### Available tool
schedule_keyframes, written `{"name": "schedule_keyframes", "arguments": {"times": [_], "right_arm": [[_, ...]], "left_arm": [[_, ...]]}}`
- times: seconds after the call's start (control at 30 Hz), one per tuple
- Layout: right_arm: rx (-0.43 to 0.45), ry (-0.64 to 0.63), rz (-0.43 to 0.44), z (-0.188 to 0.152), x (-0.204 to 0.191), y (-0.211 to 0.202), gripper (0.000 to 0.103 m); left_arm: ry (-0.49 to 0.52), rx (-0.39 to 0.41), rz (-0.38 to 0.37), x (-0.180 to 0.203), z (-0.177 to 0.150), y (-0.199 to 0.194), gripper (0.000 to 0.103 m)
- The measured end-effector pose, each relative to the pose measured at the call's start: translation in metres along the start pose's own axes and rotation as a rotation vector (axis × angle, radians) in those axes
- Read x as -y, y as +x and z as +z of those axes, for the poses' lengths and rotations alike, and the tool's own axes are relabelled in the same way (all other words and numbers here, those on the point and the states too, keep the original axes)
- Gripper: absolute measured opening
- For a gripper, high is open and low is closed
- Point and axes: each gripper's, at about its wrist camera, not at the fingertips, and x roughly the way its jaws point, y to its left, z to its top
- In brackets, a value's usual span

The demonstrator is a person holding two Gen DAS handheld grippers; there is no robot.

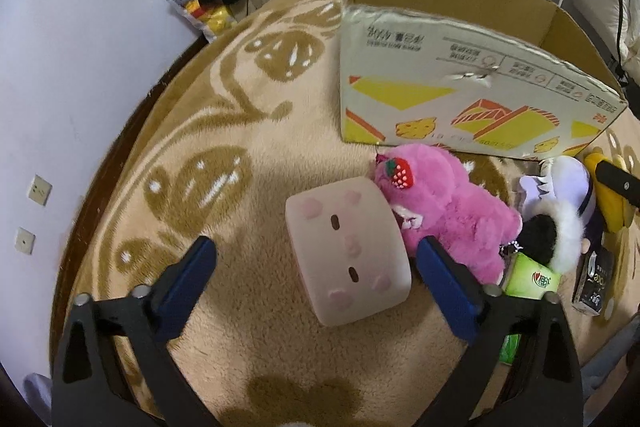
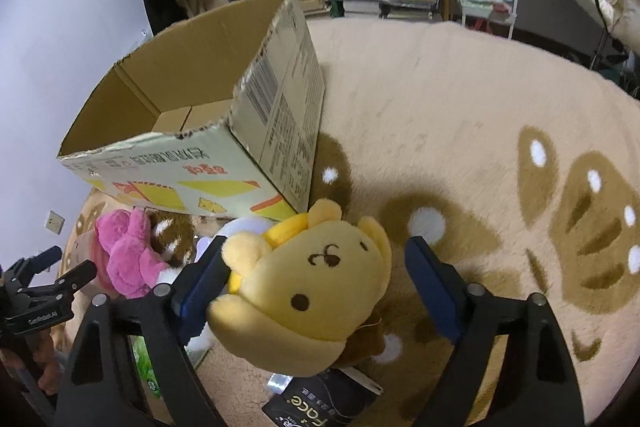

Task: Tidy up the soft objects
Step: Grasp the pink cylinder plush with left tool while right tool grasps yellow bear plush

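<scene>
Lying on the rug (image 1: 248, 163), a pink cushion (image 1: 347, 251) is sitting between the spread left tool (image 1: 316, 259); the right tool (image 2: 316, 267) is gaping around a yellow bear (image 2: 316, 291), near the cardboard box (image 2: 192, 163).

The black packet (image 2: 320, 405) on the rug reads "Face". The clamp (image 2: 38, 309) at the far left carries small white lettering, too blurred to read. Chinese print on the cardboard box (image 1: 460, 99) sits upside down, illegible.
</scene>
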Motion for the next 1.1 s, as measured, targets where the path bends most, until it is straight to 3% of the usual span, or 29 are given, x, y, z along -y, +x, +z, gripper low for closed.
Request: {"name": "schedule_keyframes", "arguments": {"times": [0.07,0.27,0.33,0.4,0.53,0.73,0.87,1.1], "right_arm": [[-0.019,-0.004,0.012,-0.001,0.0,0.004,0.083],[-0.034,0.019,0.05,-0.004,0.004,0.007,0.079],[-0.037,0.03,0.059,-0.004,0.006,0.007,0.077],[-0.036,0.026,0.061,-0.005,0.005,0.006,0.075],[-0.036,0.023,0.075,-0.005,0.006,0.005,0.073],[-0.014,0.008,0.05,-0.006,0.003,-0.003,0.072],[0.001,0.017,0.071,-0.005,0.004,-0.009,0.069],[0.095,-0.028,0.052,-0.007,-0.007,-0.038,0.069]], "left_arm": [[-0.012,-0.025,-0.025,-0.002,0.0,0.006,0.09],[-0.056,-0.048,-0.09,-0.007,-0.001,0.014,0.074],[-0.059,-0.051,-0.113,-0.007,-0.001,0.013,0.058],[-0.055,-0.055,-0.131,-0.005,-0.002,0.012,0.051],[-0.022,-0.047,-0.087,0.0,-0.005,0.012,0.046],[-0.035,-0.036,-0.092,-0.002,-0.007,0.005,0.039],[-0.042,-0.006,-0.035,-0.006,-0.01,-0.005,0.039],[-0.067,0.066,-0.035,-0.013,-0.011,-0.027,0.038]]}}
